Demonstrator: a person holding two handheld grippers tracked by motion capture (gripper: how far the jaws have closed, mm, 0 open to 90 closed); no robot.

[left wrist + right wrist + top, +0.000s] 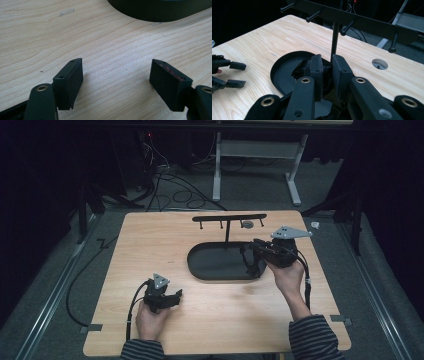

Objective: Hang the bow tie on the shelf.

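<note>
A black oval tray point(210, 265) lies mid-table, and a thin post rises from it to a black bar with pegs point(227, 217). My right gripper point(252, 256) hovers over the tray's right end, shut on a dark crumpled item point(326, 75) that looks like soft black material; part of it bunches to the left of the jaws point(299, 70). The peg bar point(352, 18) stands just beyond. My left gripper point(176, 296) rests low over the bare wood near the front left, open with nothing between its pads point(71, 80). It is also in the right gripper view as the left gripper point(237, 73).
The wooden table point(150, 245) has a round hole point(247, 224) behind the peg bar. The tray's rim point(155, 15) lies ahead of the left gripper. Cables trail from both grippers off the front edge. A small white piece point(315, 225) lies on the floor past the table's right corner.
</note>
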